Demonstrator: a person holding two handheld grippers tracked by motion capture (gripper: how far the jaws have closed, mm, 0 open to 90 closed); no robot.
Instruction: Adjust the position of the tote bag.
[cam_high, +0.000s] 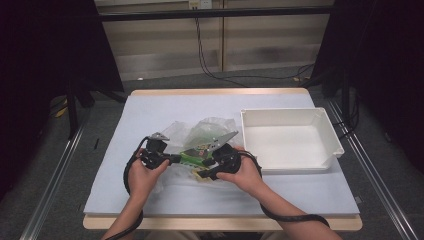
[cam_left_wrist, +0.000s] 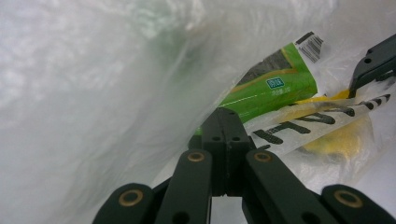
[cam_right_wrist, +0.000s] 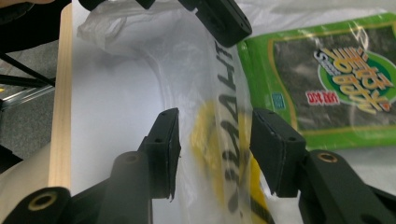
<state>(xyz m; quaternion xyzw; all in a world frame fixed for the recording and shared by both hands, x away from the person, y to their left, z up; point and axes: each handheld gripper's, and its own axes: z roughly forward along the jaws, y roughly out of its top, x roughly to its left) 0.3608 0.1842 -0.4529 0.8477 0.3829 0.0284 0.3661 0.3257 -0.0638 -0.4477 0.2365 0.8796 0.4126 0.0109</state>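
**Clear bag with green packet, held at table centre**

Left gripper (cam_left_wrist: 227, 140): jaws pressed together, pinching a fold of the clear plastic bag (cam_left_wrist: 116, 84). Film bunches around the closed tips and rises in cloudy, wrinkled folds.

Right gripper (cam_right_wrist: 215, 154): jaws spread apart, pads not pressing. A strip of the bag's film passes between them, carrying large black printed letters; a yellow item (cam_right_wrist: 205, 135) shows through it, shape unclear.

Bag: thin, translucent, heavily creased, glossy where light catches. In the high view it lies at mid-table (cam_high: 200, 132), between and just beyond both grippers, puffed upward.

Green packet (cam_right_wrist: 327, 74): flat, bright green border, dark panel, a green oval label with yellow lettering and a small red tag. It lies inside the bag behind the film. In the left gripper view a barcode shows at its end.

Surroundings: pale table cover (cam_high: 150, 110); white tray (cam_high: 332, 135) to the right of the bag, close but apart.
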